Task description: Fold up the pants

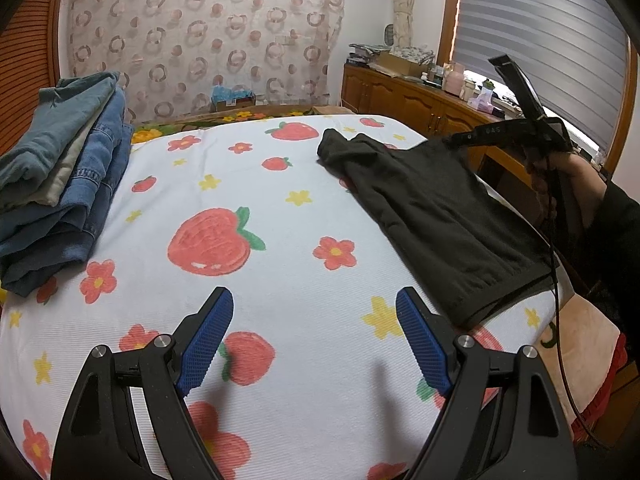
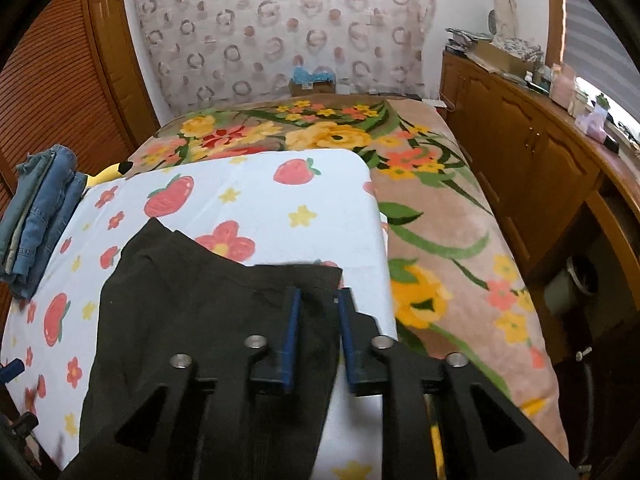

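Black pants (image 1: 436, 216) lie on the right side of the strawberry-print cloth (image 1: 256, 184), partly lifted at their far right edge. My right gripper (image 2: 318, 300) is shut on the pants (image 2: 208, 320) at that edge, holding the fabric between its blue pads (image 2: 291, 332). In the left wrist view the right gripper (image 1: 452, 142) shows raised above the bed with the person's hand behind it. My left gripper (image 1: 314, 300) is open and empty, hovering above the cloth to the left of the pants' near end.
A stack of folded jeans (image 1: 60, 184) sits at the cloth's left edge, also in the right wrist view (image 2: 36, 220). A floral blanket (image 2: 432, 220) covers the bed to the right. A wooden cabinet (image 2: 532, 152) with clutter runs along the right wall.
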